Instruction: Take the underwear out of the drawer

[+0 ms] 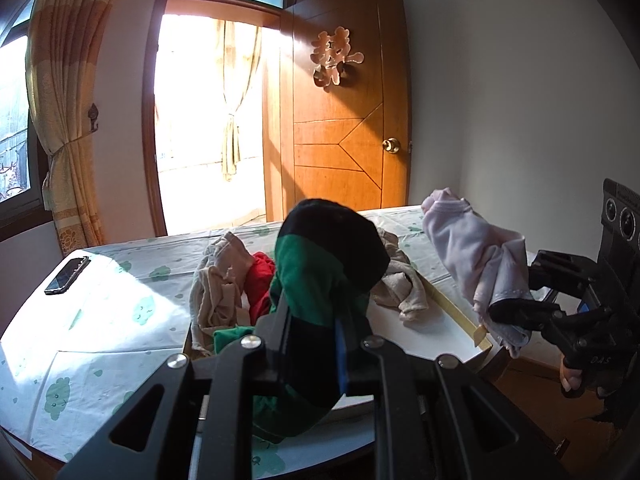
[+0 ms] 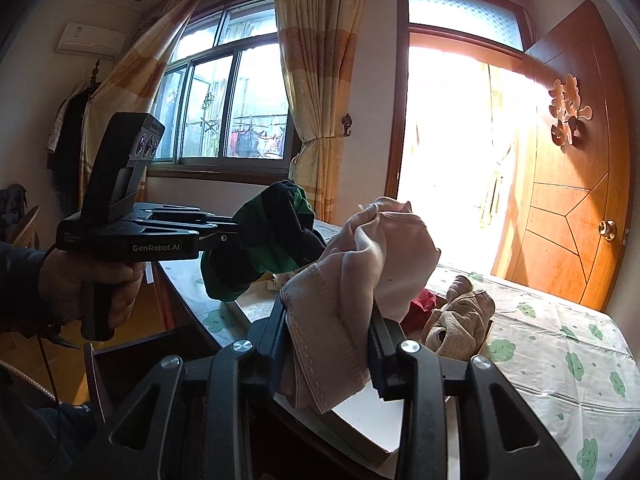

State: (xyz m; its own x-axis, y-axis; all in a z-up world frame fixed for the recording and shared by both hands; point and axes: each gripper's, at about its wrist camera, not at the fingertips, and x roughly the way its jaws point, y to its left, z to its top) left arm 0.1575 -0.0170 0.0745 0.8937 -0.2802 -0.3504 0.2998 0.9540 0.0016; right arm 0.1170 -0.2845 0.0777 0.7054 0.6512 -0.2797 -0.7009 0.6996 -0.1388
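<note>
My left gripper [image 1: 316,320] is shut on green and black striped underwear [image 1: 320,264] and holds it up above the table; it also shows in the right wrist view [image 2: 272,236]. My right gripper [image 2: 332,320] is shut on pale pink underwear [image 2: 360,272], raised at the right in the left wrist view [image 1: 476,256]. Below them a white box-like drawer [image 1: 440,332] lies on the table. Beige [image 1: 216,292] and red [image 1: 262,284] garments are heaped at its far end, also visible in the right wrist view [image 2: 460,316].
The table has a white cloth with green prints [image 1: 100,332]. A phone [image 1: 66,275] lies at its far left corner. A dark wooden drawer [image 2: 132,356] stands open below the table edge. An orange door [image 1: 340,120] and bright doorway are behind.
</note>
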